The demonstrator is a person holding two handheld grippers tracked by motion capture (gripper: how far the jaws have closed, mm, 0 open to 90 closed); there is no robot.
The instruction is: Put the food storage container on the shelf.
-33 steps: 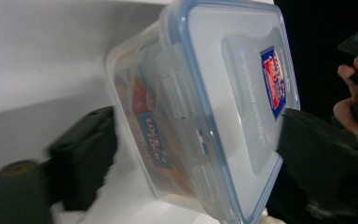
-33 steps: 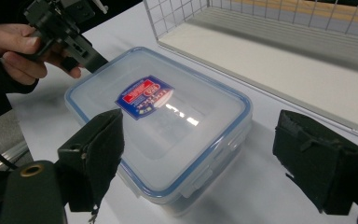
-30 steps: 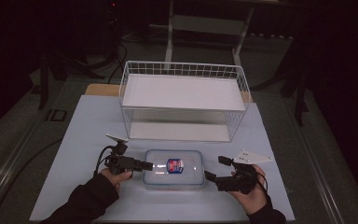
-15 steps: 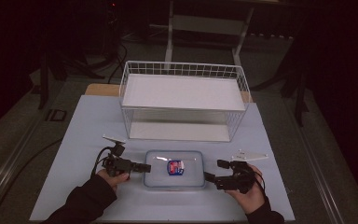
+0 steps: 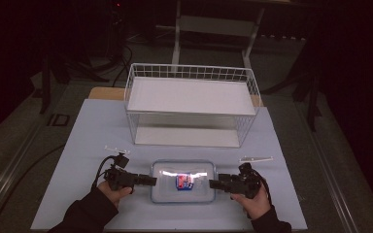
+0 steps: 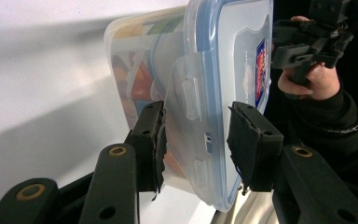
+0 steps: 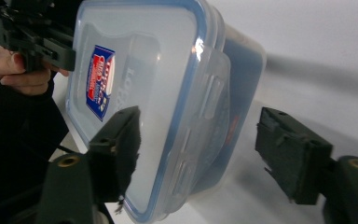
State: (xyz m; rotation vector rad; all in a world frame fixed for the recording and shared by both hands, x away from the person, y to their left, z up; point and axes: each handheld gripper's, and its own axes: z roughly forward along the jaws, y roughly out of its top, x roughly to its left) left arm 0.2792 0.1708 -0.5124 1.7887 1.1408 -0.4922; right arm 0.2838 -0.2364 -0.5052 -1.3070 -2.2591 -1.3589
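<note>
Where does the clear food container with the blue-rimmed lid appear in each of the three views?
High view: the container lies at bottom centre on the table, between the two grippers.
Left gripper view: it stands centre, a side latch between the jaws.
Right gripper view: it fills the centre, lid facing left.
Shared landmark: the red and blue label on the lid.

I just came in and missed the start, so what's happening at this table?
A person holds a gripper in each hand at the two short ends of a clear plastic food container with a blue-rimmed lid. The left gripper has its jaws open around the side latch flap at its end; the right gripper does likewise at the other end, jaws wide apart. The container rests on the table, in front of a white wire basket.
</note>
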